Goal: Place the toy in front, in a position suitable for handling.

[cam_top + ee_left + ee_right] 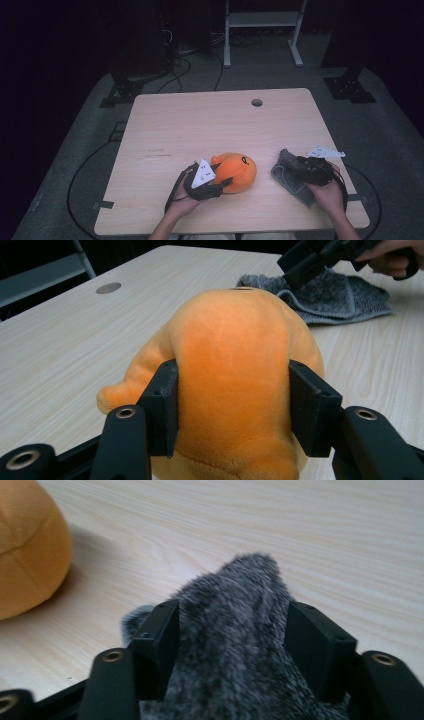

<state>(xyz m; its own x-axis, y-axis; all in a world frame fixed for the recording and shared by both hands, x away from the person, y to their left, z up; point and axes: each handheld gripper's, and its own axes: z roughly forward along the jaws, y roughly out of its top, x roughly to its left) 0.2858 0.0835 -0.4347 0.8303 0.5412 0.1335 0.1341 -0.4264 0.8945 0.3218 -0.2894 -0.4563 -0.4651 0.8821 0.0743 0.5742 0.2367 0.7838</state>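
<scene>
An orange plush toy lies on the light wooden table, near the front middle. My left gripper comes in from its near side and is shut on it. In the left gripper view the two black pads press into the sides of the plush toy. To the right lies a crumpled grey cloth. My right gripper sits over the cloth. In the right gripper view a raised fold of the cloth is bunched between the jaws of my right gripper, with the plush toy at the left edge.
A round cable hole sits near the table's far edge. Behind the table stand a white frame and black stand bases, with cables on the floor. The left gripper view shows the right gripper on the cloth.
</scene>
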